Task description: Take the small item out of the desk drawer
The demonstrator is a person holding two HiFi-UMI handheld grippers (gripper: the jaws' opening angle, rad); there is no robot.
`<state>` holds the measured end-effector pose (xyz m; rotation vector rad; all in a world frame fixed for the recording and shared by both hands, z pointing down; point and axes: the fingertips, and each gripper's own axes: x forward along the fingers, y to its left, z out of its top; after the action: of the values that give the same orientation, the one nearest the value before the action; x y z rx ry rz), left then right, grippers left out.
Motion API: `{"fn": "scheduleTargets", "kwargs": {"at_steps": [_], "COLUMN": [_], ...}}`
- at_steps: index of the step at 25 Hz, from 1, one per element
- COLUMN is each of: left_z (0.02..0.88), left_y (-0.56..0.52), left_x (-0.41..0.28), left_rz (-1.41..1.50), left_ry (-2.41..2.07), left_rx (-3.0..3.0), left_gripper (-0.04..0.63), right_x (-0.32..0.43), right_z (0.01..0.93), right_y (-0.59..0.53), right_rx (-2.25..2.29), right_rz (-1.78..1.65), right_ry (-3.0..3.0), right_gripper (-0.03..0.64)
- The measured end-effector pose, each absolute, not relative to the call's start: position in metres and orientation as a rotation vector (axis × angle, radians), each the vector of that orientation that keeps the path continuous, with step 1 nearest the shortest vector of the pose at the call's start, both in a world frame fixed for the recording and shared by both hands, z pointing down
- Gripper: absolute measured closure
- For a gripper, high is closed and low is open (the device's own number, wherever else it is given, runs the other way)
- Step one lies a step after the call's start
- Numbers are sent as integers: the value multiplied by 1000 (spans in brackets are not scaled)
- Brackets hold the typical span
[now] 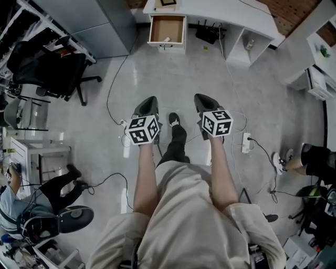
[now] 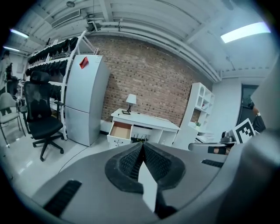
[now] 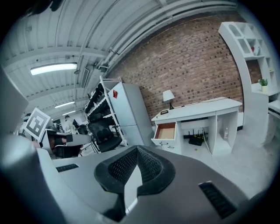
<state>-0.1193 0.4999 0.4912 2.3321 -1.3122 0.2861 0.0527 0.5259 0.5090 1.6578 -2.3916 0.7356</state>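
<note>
The white desk [image 1: 220,11] stands far ahead of me against the brick wall. Its drawer [image 1: 167,29] is pulled open, and a small pale item [image 1: 166,39] lies near the drawer's front edge. In the gripper views the open drawer [image 2: 120,130] [image 3: 166,131] is small and distant. My left gripper [image 1: 148,101] and right gripper [image 1: 202,98] are held side by side at waist height, several steps short of the desk. In their own views the left gripper [image 2: 142,145] and the right gripper [image 3: 137,149] have their jaws together with nothing between them.
A grey cabinet [image 1: 100,26] stands left of the desk, a black office chair [image 1: 50,68] further left. A black router [image 1: 209,32] sits under the desk. Cables and a power strip [image 1: 245,143] lie on the floor. A person [image 1: 31,210] sits at lower left; white shelving [image 1: 315,47] stands right.
</note>
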Motion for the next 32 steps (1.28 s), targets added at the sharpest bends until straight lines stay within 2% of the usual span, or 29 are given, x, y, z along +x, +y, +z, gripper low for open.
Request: {"fn": "scheduleTargets", "kwargs": {"at_steps": [19,32], "left_z": [496,515], "left_y": [217,94], "left_x": [-91,-107], "left_rz": [198,180], "left_ry": [-1242,-1207], "left_rx": [2276,2257], "left_gripper": [578,578], "right_x": [63,34], "right_z": [527,553], "right_y": [265,145], "right_rx": [1533,1448], "right_rz": [702,679], "right_ry": [-2284,-2270], "right_gripper": [591,592]}}
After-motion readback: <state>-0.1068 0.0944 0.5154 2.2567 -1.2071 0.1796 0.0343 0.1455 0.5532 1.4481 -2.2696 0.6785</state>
